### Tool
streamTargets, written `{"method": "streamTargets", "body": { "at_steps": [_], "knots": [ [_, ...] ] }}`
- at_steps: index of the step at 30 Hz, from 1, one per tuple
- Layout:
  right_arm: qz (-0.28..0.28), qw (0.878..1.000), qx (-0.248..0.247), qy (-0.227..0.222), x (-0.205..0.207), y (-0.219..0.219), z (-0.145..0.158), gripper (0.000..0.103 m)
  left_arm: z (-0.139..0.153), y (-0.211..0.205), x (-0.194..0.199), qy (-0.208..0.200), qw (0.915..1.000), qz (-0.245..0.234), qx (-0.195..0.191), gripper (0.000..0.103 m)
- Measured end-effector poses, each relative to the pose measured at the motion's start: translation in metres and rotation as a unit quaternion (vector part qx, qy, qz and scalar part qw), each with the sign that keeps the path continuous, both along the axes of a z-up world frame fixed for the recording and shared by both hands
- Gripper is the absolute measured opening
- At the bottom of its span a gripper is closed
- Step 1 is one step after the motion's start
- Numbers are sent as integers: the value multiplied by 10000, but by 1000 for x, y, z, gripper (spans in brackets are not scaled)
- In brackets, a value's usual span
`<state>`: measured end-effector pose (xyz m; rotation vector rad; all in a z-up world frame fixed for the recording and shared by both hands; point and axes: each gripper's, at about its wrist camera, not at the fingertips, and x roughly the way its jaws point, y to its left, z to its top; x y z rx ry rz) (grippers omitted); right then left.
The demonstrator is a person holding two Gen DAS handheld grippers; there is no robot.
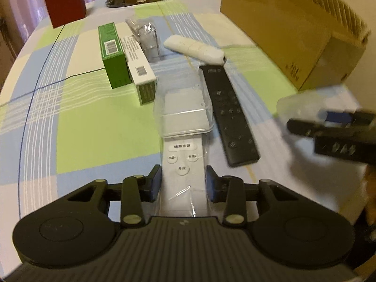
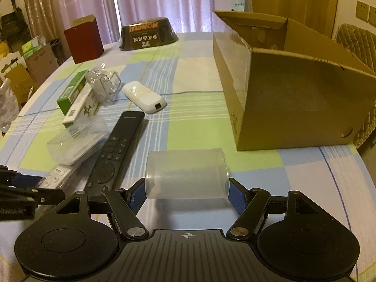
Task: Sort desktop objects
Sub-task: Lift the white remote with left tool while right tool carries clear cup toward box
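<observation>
Gripping a bagged white plastic remote control (image 1: 182, 164) on the checked tablecloth (image 1: 82, 129), left gripper (image 1: 183, 181) | right gripper (image 2: 186, 191) clamps a lying translucent plastic cup (image 2: 186, 174) | slim black remote (image 2: 117, 150) between | open cardboard box (image 2: 282, 82) beyond.

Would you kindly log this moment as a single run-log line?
left gripper: shut on white remote | right gripper: shut on clear cup | cardboard box: open, nothing inside visible

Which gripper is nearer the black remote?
Left. The left gripper clamps the white remote lying right beside the black remote. The right gripper, holding the clear cup, sits off its other side, slightly farther.
</observation>
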<state>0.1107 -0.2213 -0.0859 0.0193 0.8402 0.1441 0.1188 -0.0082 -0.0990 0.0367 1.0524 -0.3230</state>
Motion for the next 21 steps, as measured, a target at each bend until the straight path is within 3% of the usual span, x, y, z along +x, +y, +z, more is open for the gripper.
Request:
{"method": "streamTargets", "body": {
  "at_steps": [3,5,21],
  "knots": [
    [-19,10000,34,-43,-2,1,6,71,7,10,0,313,9977,266,-532,33],
    [-27,10000,53,-80,-4,1,11,71,12,12,-6,382,9968,296,-641,33],
    [-14,9990,101,-429,-38,-4,59,71,51,0,-77,99,9995,125,-274,33]
  ]
}}
